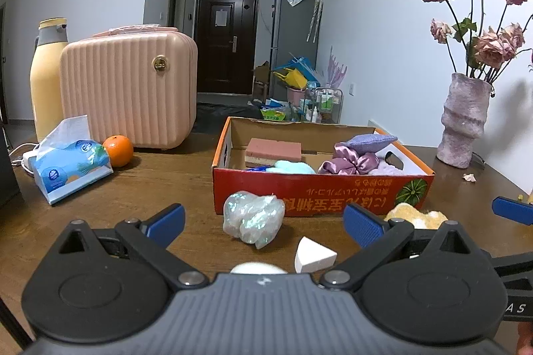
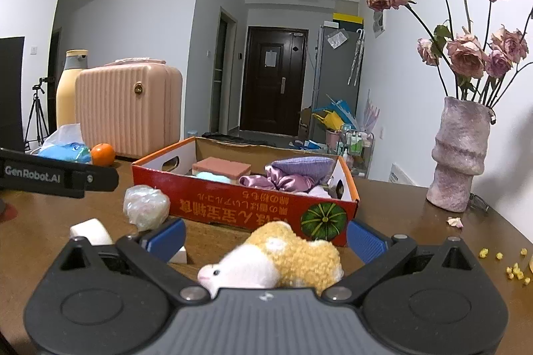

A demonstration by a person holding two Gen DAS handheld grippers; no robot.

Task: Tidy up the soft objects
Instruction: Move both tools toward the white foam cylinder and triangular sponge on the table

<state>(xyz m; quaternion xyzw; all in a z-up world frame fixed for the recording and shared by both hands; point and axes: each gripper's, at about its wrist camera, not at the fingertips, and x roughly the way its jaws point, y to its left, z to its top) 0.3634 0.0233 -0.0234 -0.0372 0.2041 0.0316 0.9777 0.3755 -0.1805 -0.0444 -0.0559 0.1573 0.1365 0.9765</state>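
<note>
A red cardboard box (image 1: pixel 319 192) (image 2: pixel 240 208) stands on the wooden table and holds a pink sponge (image 1: pixel 273 151), a light blue soft piece (image 1: pixel 293 167), a purple satin scrunchie (image 1: pixel 349 162) and a lilac pillow (image 1: pixel 369 142). In front of it lie an iridescent crumpled ball (image 1: pixel 255 216) (image 2: pixel 146 207), a white wedge sponge (image 1: pixel 314 256) and a round white piece (image 1: pixel 258 269). My left gripper (image 1: pixel 263 221) is open, with the ball between its blue fingers. A yellow-and-white plush toy (image 2: pixel 283 255) (image 1: pixel 416 216) lies between the open jaws of my right gripper (image 2: pixel 266 238), untouched.
To the left stand a pink ribbed case (image 1: pixel 130 88), a yellow bottle (image 1: pixel 46 78), a tissue pack (image 1: pixel 70 166) and an orange (image 1: pixel 118 150). A vase of dried roses (image 2: pixel 459 155) is at the right, with yellow crumbs (image 2: pixel 513 268) and a petal (image 2: pixel 454 221) on the table.
</note>
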